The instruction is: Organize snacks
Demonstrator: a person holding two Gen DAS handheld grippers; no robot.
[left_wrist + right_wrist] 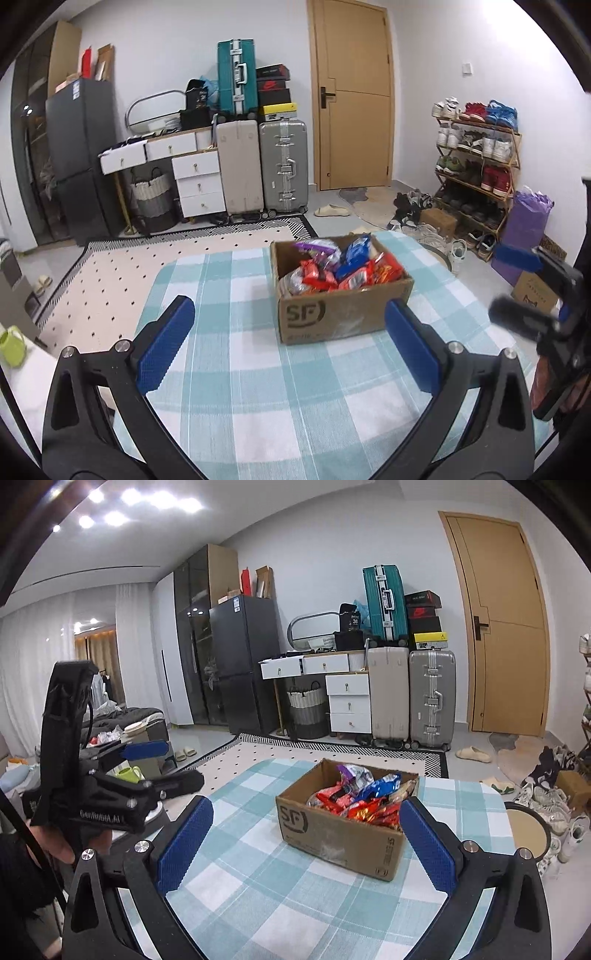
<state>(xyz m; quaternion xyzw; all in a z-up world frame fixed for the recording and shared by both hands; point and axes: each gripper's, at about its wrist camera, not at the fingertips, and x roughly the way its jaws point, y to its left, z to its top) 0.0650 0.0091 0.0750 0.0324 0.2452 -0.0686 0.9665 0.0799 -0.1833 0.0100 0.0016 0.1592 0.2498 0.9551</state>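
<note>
Both my grippers hang wide open and empty over the checked tablecloth: left gripper, right gripper. The cardboard box sits just ahead, heaped with snack packets. My worry is those glossy wrappers, which look slippery; pinch one corner and it may slide out, or drag neighbours over the rim.

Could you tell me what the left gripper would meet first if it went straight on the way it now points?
Probably the brown cardboard box of snack packets on the teal-and-white checked tablecloth. The open left gripper points at its printed front wall, with only bare cloth between; depth is uncertain.
</note>
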